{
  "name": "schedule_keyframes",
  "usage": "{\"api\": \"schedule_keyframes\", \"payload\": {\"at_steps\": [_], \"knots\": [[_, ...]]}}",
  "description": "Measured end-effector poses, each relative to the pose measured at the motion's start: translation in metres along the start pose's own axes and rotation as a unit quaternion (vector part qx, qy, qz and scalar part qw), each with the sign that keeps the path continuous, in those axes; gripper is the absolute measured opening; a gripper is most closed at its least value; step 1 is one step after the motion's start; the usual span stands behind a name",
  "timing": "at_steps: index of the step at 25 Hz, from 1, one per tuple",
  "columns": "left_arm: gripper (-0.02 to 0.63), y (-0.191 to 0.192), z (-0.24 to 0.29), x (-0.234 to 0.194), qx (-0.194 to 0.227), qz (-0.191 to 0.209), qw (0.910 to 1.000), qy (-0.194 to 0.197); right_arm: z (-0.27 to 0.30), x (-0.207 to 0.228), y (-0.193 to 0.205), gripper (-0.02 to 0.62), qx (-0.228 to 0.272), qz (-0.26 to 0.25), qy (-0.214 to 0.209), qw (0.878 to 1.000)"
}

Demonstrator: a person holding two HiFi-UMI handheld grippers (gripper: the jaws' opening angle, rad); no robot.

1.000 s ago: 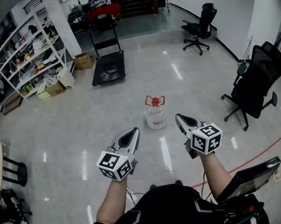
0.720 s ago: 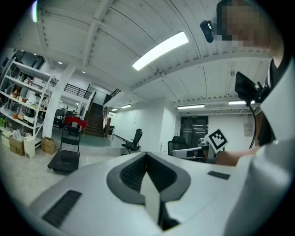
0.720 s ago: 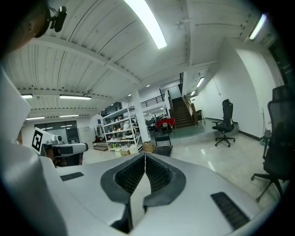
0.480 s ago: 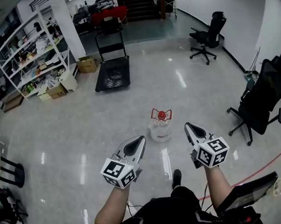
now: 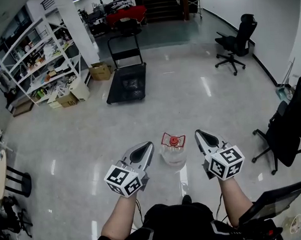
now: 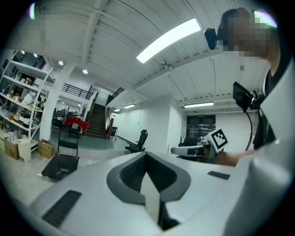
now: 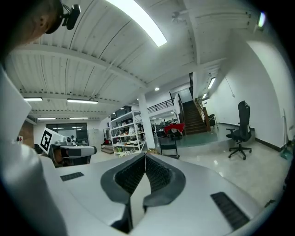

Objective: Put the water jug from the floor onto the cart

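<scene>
Water jug is sitting on the floor, near, right between the two gripper tips, with the cart waiting well off at the far left. I'd be opening up before dipping down, aiming for the red handle. Left gripper and right gripper are both sitting fully closed, carrying nothing.

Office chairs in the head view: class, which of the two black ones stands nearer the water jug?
The chair at the picture's right edge; the other chair stands far back, by the staircase.
</scene>
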State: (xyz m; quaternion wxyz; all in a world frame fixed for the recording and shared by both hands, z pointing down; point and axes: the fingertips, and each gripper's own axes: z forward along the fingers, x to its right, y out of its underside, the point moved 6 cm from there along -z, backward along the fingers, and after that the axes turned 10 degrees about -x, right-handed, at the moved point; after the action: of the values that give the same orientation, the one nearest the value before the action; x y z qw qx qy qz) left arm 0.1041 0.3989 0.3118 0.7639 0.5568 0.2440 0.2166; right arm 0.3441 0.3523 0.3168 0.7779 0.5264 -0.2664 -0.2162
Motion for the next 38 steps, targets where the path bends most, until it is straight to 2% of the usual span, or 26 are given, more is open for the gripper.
{"api": "schedule_keyframes", "payload": {"at_steps": [8, 12, 16, 20, 25, 28, 30, 33, 36, 38], "knots": [[0.002, -0.02, 0.077, -0.051, -0.02, -0.001, 0.9997, -0.011, 0.074, 0.063, -0.02, 0.003, -0.01, 0.011, -0.01, 1.0], [0.002, -0.02, 0.116, -0.093, -0.026, 0.011, 0.9996, 0.002, 0.118, 0.087, -0.028, 0.005, -0.017, 0.012, 0.007, 1.0], [0.002, -0.02, 0.153, -0.148, -0.025, -0.003, 0.9993, 0.029, 0.17, 0.106, -0.042, 0.005, -0.02, 0.017, 0.037, 0.999], [0.002, -0.027, 0.174, -0.197, -0.032, 0.0, 0.998, 0.054, 0.214, 0.111, -0.057, 0.005, -0.026, 0.023, 0.058, 0.998], [0.002, -0.036, 0.206, -0.23, -0.026, -0.02, 0.9972, 0.067, 0.247, 0.133, -0.062, 0.005, -0.049, 0.026, 0.057, 0.997], [0.002, -0.031, 0.227, -0.229, -0.036, -0.024, 0.9958, 0.08, 0.256, 0.155, -0.05, 0.005, -0.069, 0.041, 0.049, 0.996], [0.002, -0.021, 0.244, -0.234, -0.053, -0.03, 0.9954, 0.074, 0.267, 0.17, -0.035, 0.006, -0.086, 0.055, 0.043, 0.994], [0.002, 0.007, 0.262, -0.241, -0.082, -0.059, 0.9933, 0.056, 0.284, 0.189, 0.003, 0.014, -0.124, 0.068, 0.042, 0.989], [0.002, 0.051, 0.282, -0.245, -0.135, -0.082, 0.9858, 0.057, 0.299, 0.207, 0.055, 0.042, -0.172, 0.092, 0.055, 0.979], [0.002, 0.091, 0.298, -0.251, -0.179, -0.109, 0.9761, 0.057, 0.313, 0.217, 0.096, 0.088, -0.213, 0.113, 0.044, 0.969]]}}
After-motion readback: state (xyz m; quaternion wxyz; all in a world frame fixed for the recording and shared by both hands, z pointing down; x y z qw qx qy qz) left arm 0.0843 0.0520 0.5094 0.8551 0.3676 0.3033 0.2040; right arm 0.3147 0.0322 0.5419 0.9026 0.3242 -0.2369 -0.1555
